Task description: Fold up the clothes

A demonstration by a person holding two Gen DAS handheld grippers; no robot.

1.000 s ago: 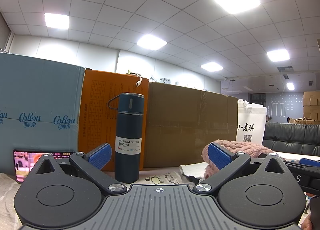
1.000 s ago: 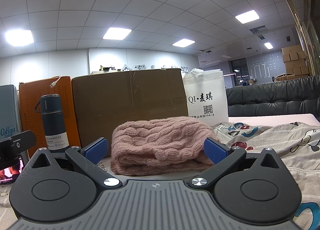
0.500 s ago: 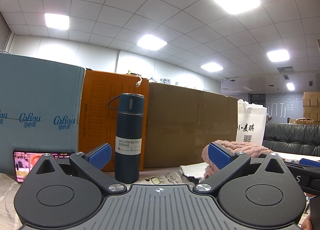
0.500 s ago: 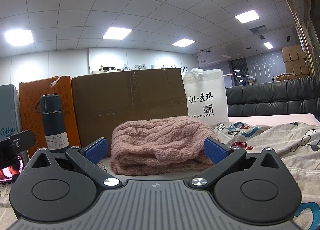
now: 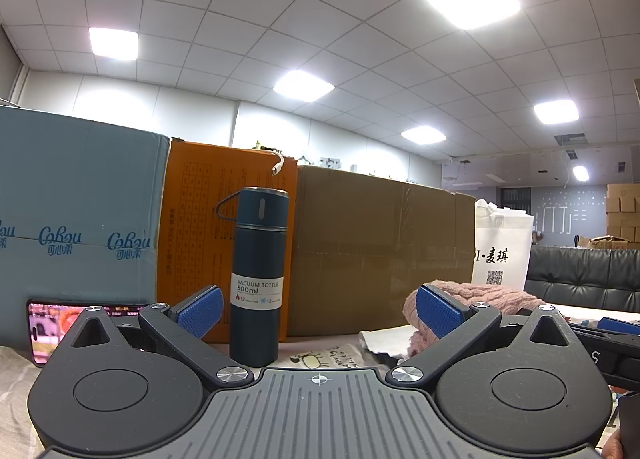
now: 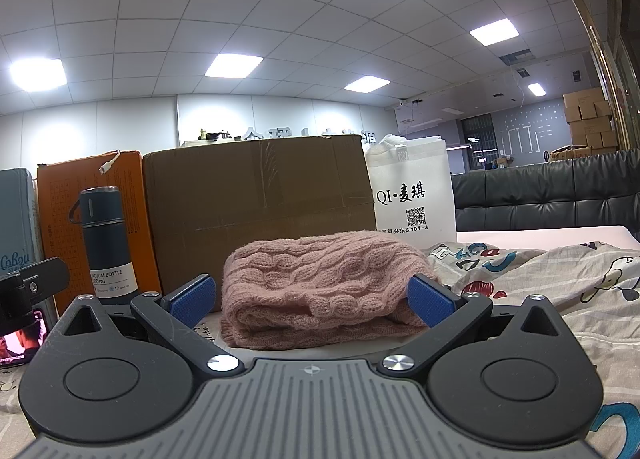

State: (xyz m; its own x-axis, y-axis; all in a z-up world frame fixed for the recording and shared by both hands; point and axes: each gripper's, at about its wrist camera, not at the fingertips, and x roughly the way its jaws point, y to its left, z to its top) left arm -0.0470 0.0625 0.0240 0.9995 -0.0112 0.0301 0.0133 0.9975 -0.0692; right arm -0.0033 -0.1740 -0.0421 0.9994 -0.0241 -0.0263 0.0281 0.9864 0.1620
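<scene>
I am sizing up the pink sweater [image 6: 316, 291], which I judge already folded, so any grip should take a whole edge, not one layer. My right gripper [image 6: 312, 297] is gaping wide and empty just in front of it. My left gripper [image 5: 318, 311] is also spread wide, holding nothing, facing the bottle [image 5: 258, 275] left of the sweater.
</scene>
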